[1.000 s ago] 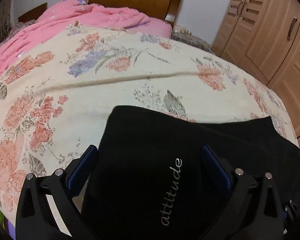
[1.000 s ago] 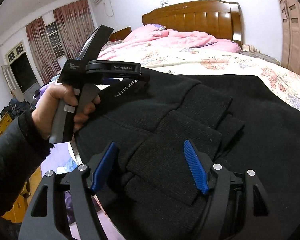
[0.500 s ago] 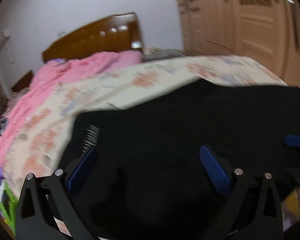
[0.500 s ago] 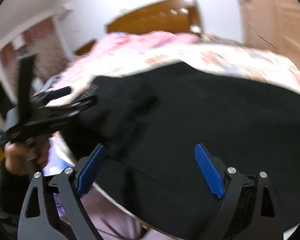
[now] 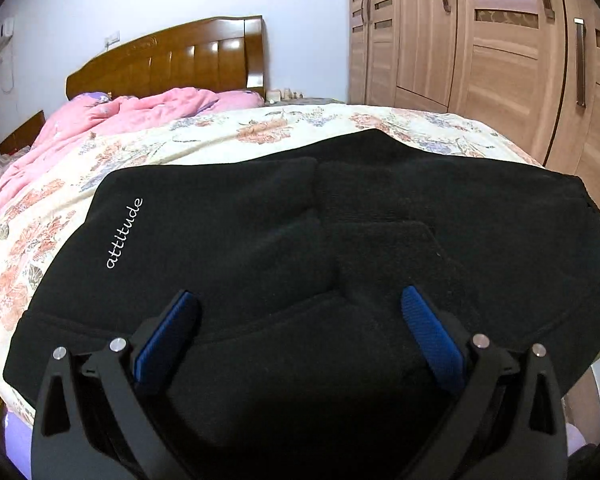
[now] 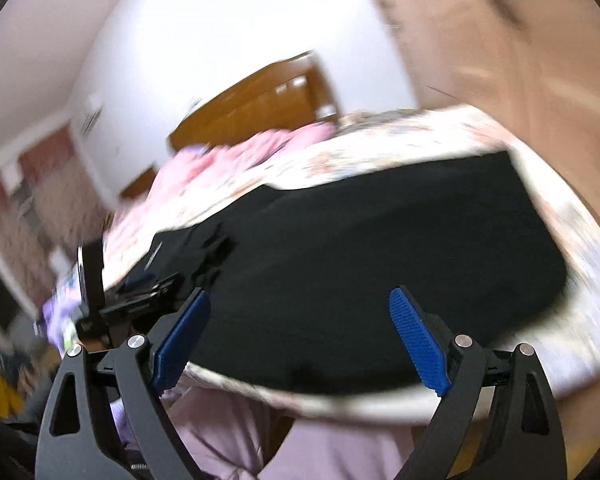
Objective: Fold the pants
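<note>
- The bed [image 5: 148, 148] fills my view, a floral sheet over it, a pink quilt [image 5: 112, 116] bunched near the headboard [image 5: 172, 60], a wardrobe [image 5: 500, 60] on the right side of the left wrist view
- The pants [image 5: 300, 240] lie on the near part of the bed as a broad black folded bundle, "attitude" lettering on the left end; its near edge runs close to the mattress edge in the right wrist view
- I judge the fold mostly made; the ribbed cuffs sit unevenly on top near the middle, so the stack could spring open or slide toward the edge if I drag a gripper across it
- My left gripper [image 5: 300, 332] hovers low over the bundle, released, blue pads apart with only fabric beneath them; I cannot tell whether they touch it
- My right gripper [image 6: 300, 340] is released too, its jaws have just been opening with nothing between them; that view is blurred, so aiming now risks snagging one layer only
</note>
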{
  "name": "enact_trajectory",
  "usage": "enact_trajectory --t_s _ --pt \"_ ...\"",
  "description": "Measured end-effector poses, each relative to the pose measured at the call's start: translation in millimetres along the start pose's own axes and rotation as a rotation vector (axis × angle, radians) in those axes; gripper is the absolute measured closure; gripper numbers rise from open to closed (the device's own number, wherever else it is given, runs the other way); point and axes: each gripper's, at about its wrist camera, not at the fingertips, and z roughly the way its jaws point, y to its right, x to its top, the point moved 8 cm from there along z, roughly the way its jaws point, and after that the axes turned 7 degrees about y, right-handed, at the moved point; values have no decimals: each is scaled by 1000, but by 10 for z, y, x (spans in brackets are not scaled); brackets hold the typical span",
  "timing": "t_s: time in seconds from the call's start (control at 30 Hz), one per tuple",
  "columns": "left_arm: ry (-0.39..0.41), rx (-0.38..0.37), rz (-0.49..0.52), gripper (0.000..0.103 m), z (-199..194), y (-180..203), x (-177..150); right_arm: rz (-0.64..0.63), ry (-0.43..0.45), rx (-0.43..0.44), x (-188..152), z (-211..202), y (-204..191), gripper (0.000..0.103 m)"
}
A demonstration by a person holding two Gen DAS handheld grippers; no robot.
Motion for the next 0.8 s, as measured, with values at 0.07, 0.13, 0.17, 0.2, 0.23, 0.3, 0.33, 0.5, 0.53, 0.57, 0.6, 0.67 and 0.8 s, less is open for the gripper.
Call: enact_trajectory --t_s 0.07,0.13,0.17,0.2,0.23,0.3,0.33,0.5,0.53,0.57,0.6,0.67,0.8 --pt "-10 -1 -2 1 7 3 6 78 17 -55 -44 -143 254 15" --pt "-12 0 -3 1 7 9 11 158 9 -82 -75 -162 486 15" --pt "-9 2 -3 1 -2 11 12 187 3 -91 -74 -147 560 15" --pt "-7 2 -3 1 1 8 15 216 0 -88 -64 -125 631 15" --pt "-6 2 -3 1 2 7 15 235 -3 -81 -49 -98 667 15" --pt "-8 1 -3 1 7 6 17 248 0 -86 16 -45 719 15" --pt "-8 1 -4 1 8 7 16 244 -12 -91 39 -16 735 15" --pt "-3 -3 -3 1 14 13 16 256 -63 -120 99 119 719 6" --pt "-4 -3 -3 1 14 15 16 255 -68 -123 85 131 725 8" --pt "-5 -4 -3 1 17 16 16 261 -64 -133 84 96 749 13" --pt "-6 -6 -2 1 17 8 14 281 -40 -157 94 40 822 14" --pt "-3 -8 -2 1 16 9 11 290 -22 -168 110 25 889 14" --pt "12 -10 -1 1 8 7 6 313 -26 -145 152 88 906 10"
